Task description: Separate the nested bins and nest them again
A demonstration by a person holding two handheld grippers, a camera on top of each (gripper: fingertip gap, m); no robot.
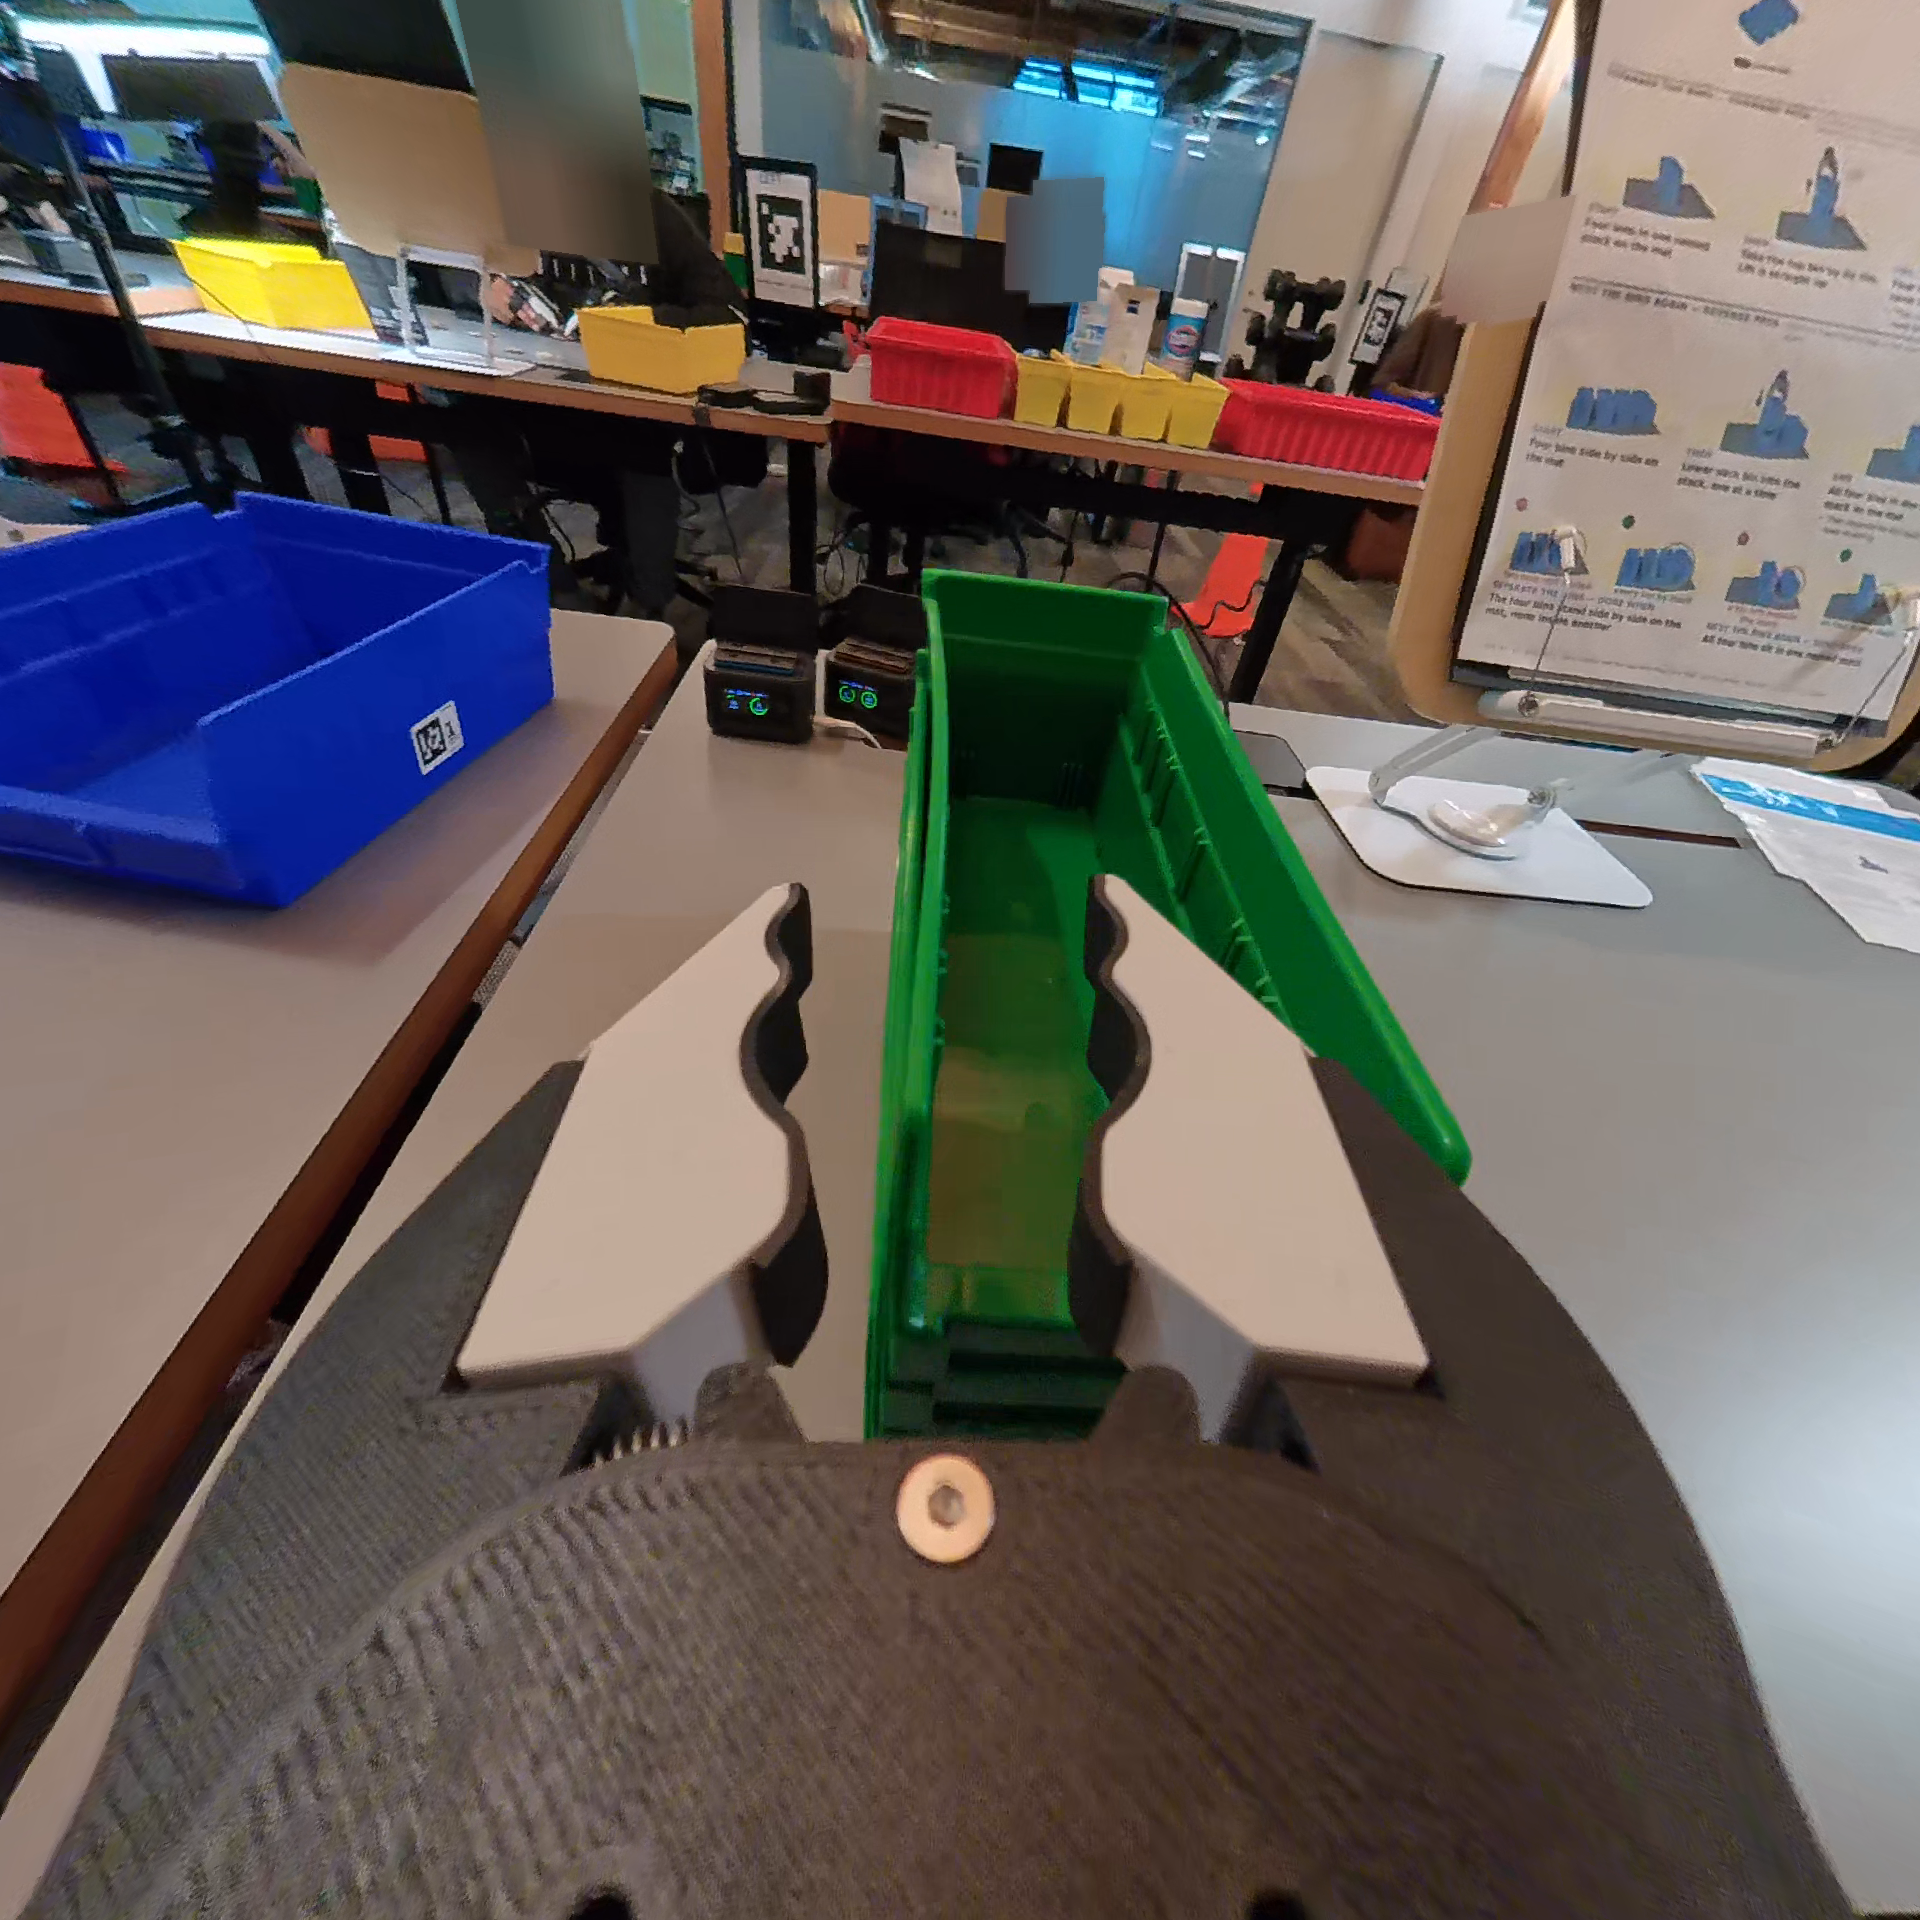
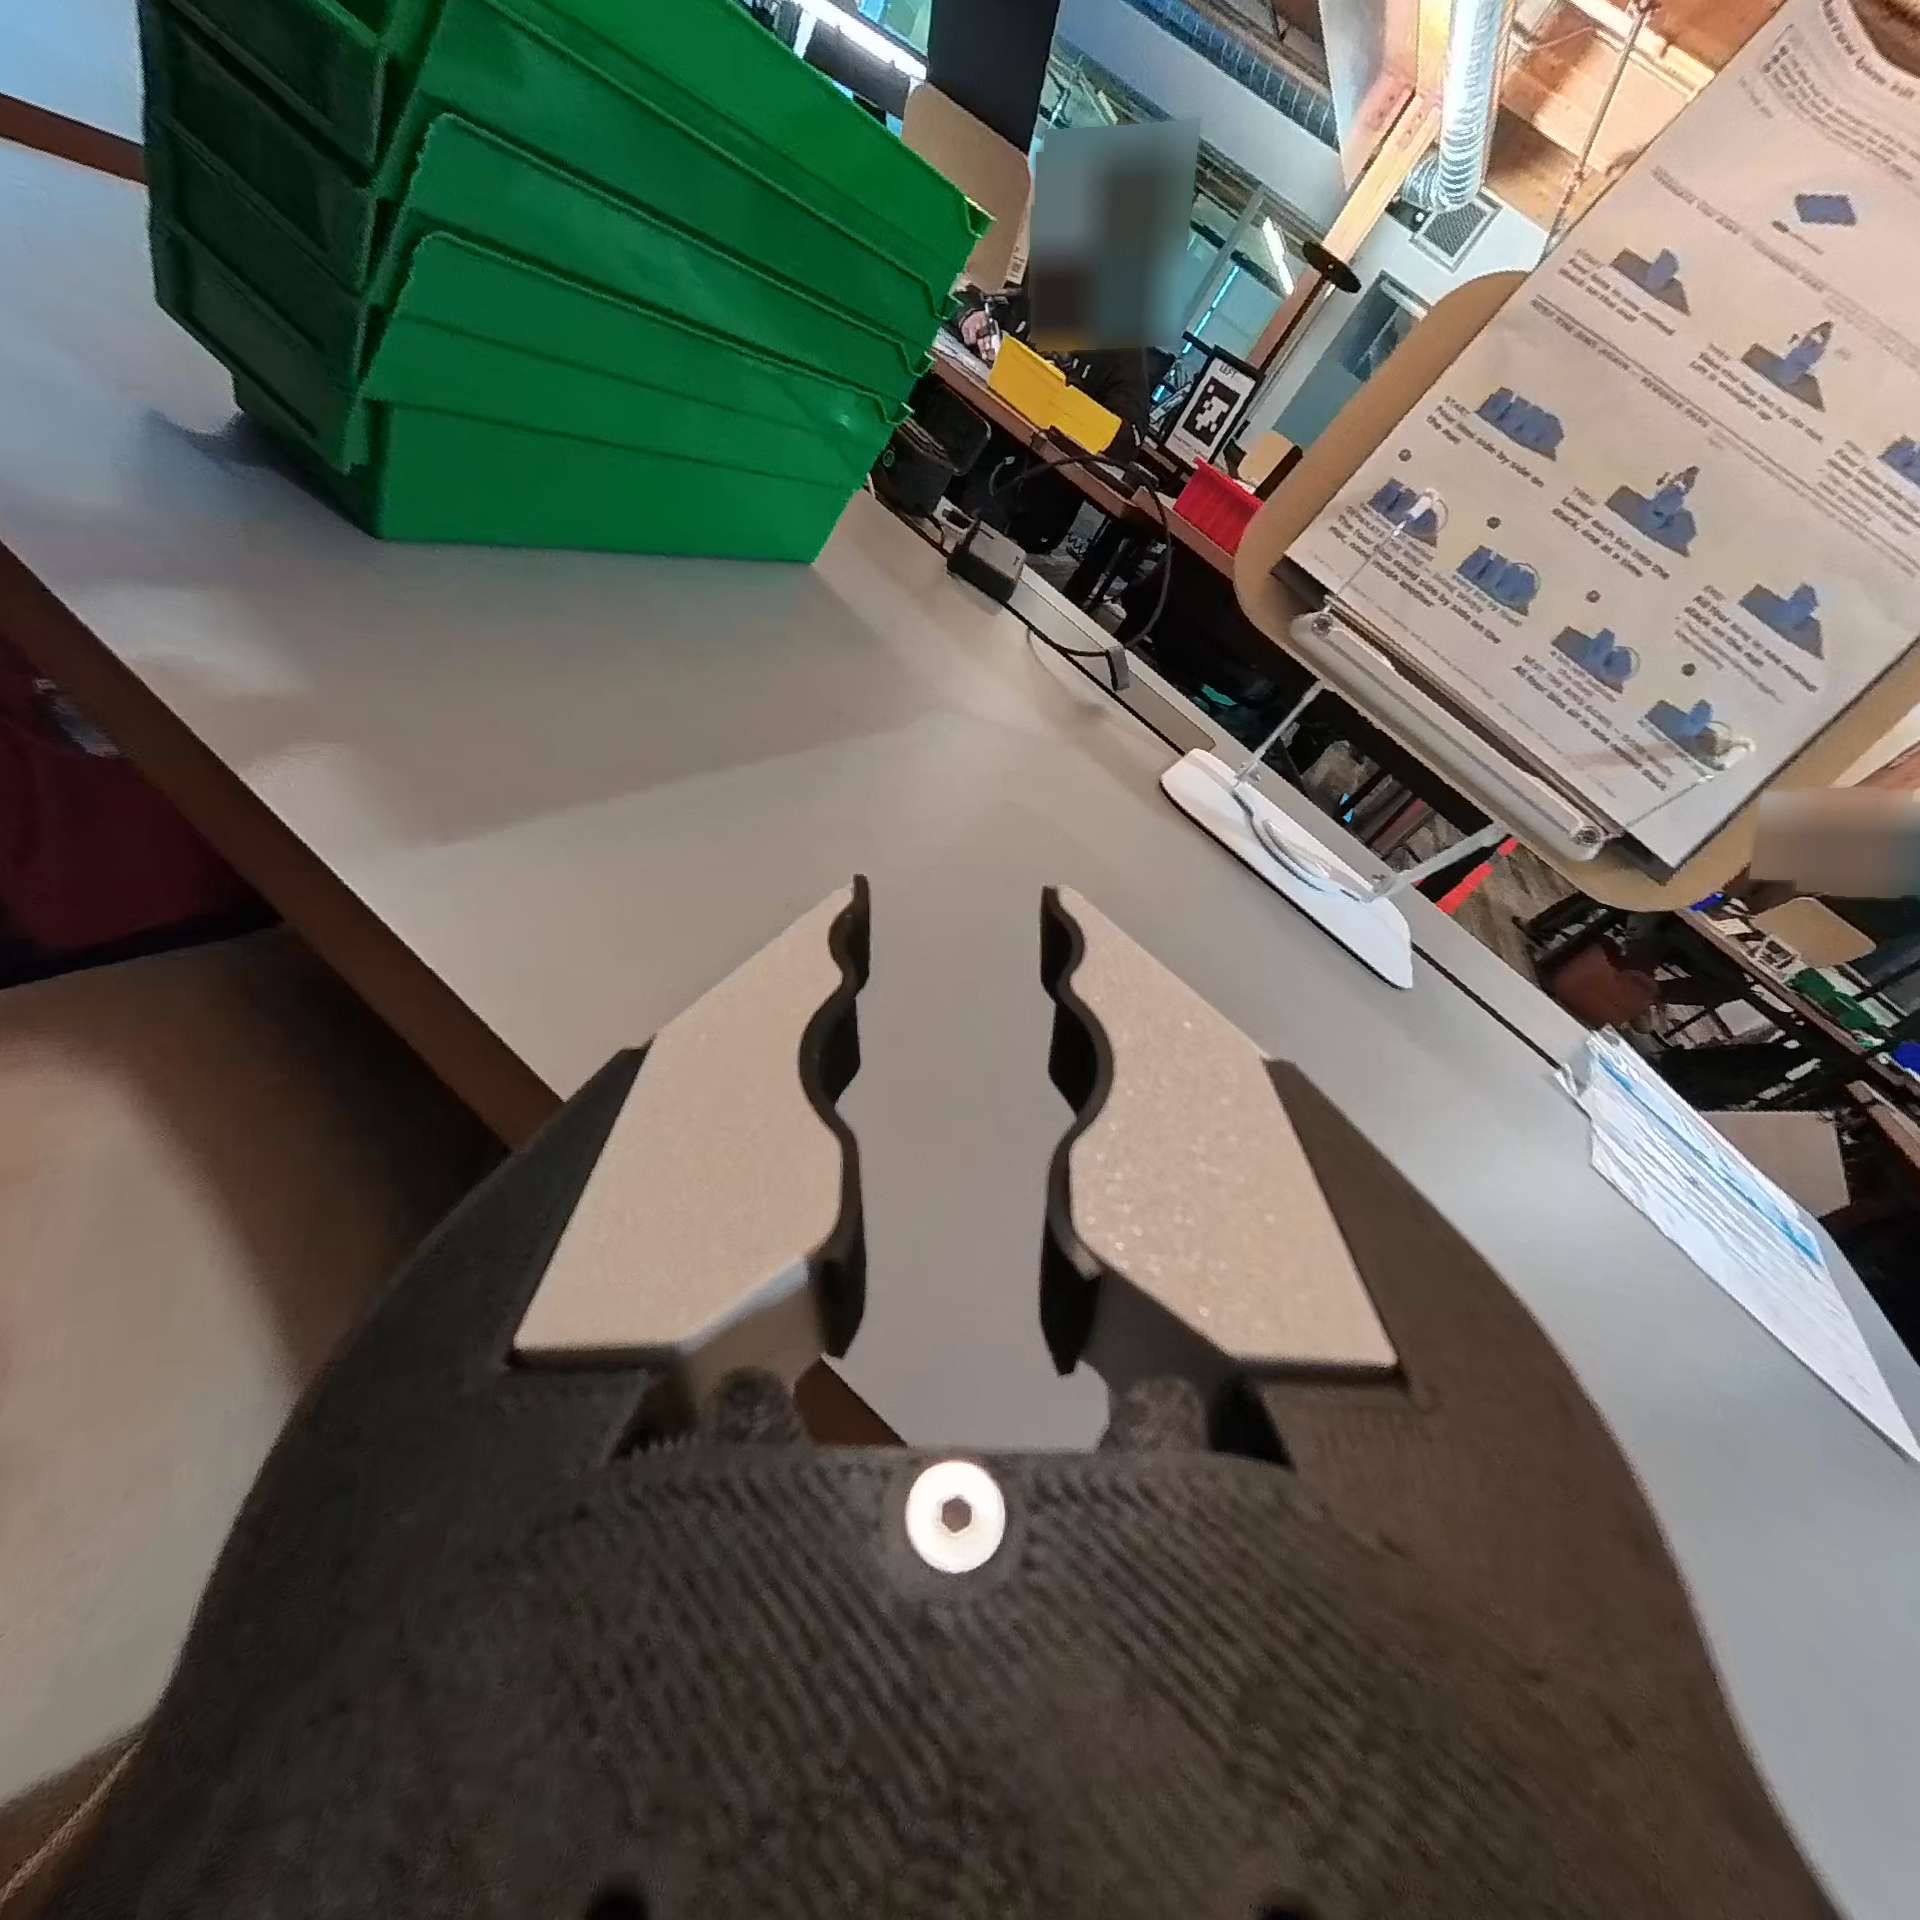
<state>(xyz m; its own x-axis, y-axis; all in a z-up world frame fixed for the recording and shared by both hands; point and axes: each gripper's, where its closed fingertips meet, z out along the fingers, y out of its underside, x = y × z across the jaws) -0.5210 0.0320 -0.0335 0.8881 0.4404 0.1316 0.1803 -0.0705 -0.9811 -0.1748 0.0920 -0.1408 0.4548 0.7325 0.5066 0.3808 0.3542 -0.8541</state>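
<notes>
Left gripper jaws wide, straddling the near end wall of the green bin stack, not clamped. Right gripper jaws parted, empty, over bare grey table; stack sits well ahead-left. Bins look like thin moulded plastic: light, fairly stiff, glossy so probably slick, ribbed walls, flared rims. I'd pinch the top bin's end lip and expect the tapered nest to stick.

Grey table under green bins
</notes>
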